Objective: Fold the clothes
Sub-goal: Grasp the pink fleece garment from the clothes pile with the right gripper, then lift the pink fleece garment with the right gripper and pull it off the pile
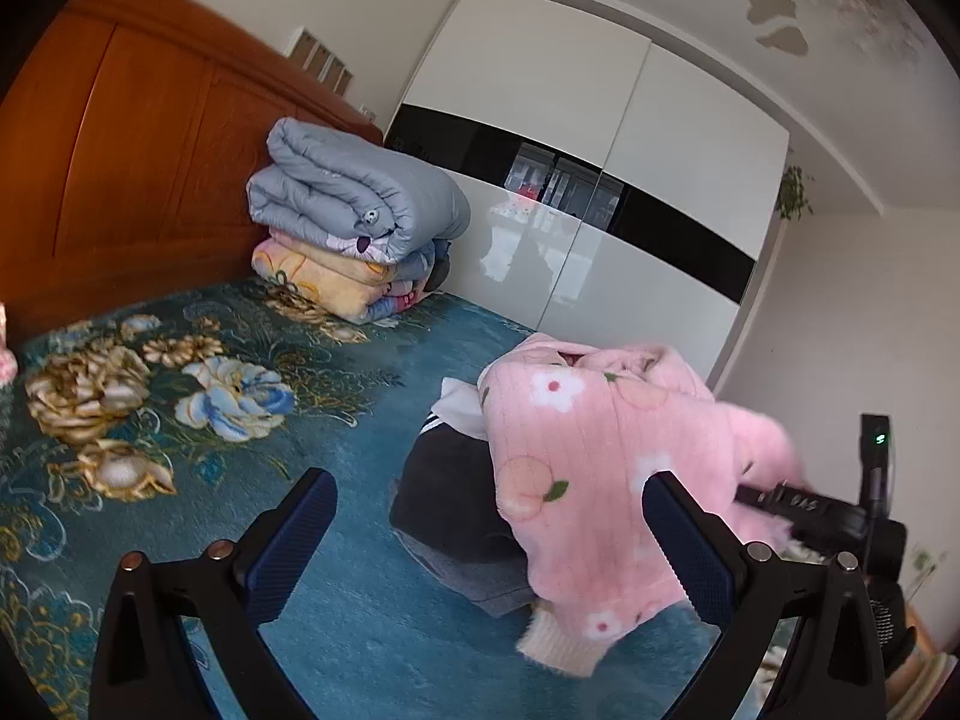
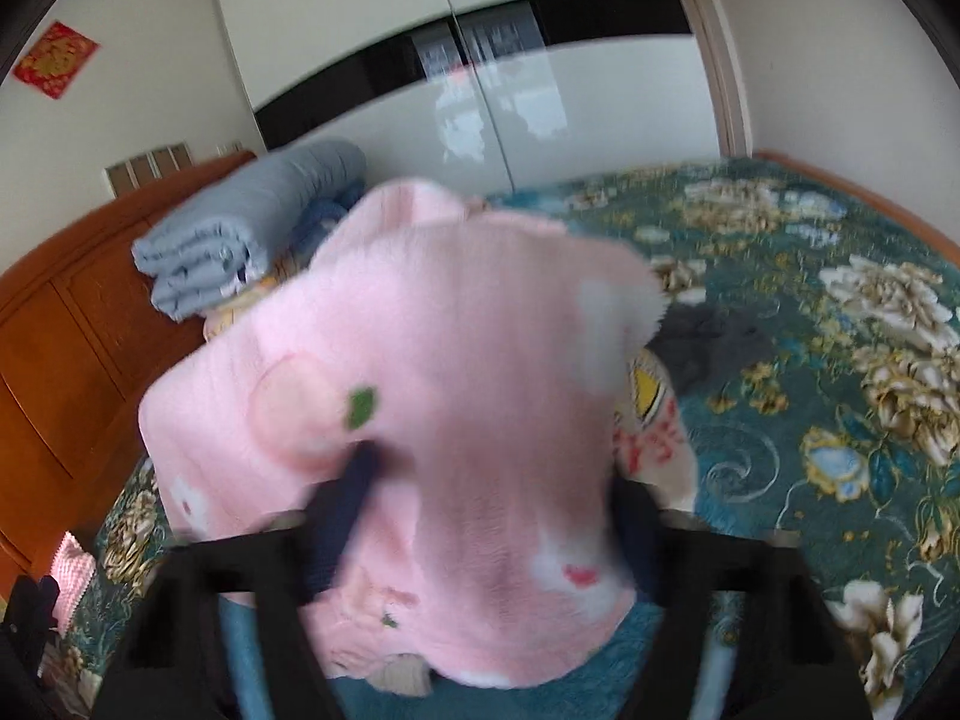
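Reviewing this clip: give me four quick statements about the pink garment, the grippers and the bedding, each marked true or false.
1. The right gripper has the pink fleece garment between its fingers. True.
2. The left gripper is clamped on the garment. False: its jaws stand wide open with nothing pinched.
3. The grey quilt lies on top of the folded floral blankets by the headboard. True.
4. The bedspread is plain white. False: it is teal with large flowers.
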Tool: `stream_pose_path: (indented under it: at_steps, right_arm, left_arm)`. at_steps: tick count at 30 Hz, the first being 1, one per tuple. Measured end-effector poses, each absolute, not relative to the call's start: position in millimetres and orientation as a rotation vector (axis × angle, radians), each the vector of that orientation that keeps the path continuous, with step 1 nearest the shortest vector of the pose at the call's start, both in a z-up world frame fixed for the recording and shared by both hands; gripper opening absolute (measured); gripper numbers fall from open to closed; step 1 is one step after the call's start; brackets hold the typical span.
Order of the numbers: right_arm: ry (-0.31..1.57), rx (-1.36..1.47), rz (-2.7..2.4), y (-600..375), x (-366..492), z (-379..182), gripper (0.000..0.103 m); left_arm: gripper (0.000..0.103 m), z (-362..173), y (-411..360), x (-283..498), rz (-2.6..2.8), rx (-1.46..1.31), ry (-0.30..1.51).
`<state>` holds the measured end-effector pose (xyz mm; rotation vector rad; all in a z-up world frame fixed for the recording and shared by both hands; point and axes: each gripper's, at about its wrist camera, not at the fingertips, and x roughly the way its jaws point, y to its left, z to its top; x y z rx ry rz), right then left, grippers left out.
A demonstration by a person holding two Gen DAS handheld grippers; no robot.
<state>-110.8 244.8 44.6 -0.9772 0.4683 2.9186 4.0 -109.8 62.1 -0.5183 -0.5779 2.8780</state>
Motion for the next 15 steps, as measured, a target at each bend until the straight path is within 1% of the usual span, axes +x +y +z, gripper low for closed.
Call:
stream_pose_path:
  at_steps: [1,2,3,7,12,15]
  right_arm:
    - [0.443,-0.966,2.897,242,-109,48,0.024]
    - [0.420,-0.950,2.886,239,-106,53,0.015]
    - [0.399,-0.937,2.886,236,-102,61,0.011]
    - [0.297,-0.836,2.949,222,-78,122,0.009]
    - [0.204,-0.500,3.039,220,-23,229,0.009]
    - [0.095,-0.320,3.050,221,25,278,0.009]
  left_arm:
    - [0.103,63,-111,4,2.879,-0.528,-0.581]
    - [0.103,65,-113,5,2.882,-0.540,-0.579]
    - [0.103,65,-114,5,2.882,-0.550,-0.590]
    - [0.103,61,-120,4,2.851,-0.566,-0.655]
    - [0.103,54,-123,4,2.805,-0.585,-0.731]
    - [0.103,57,-120,7,2.820,-0.579,-0.708]
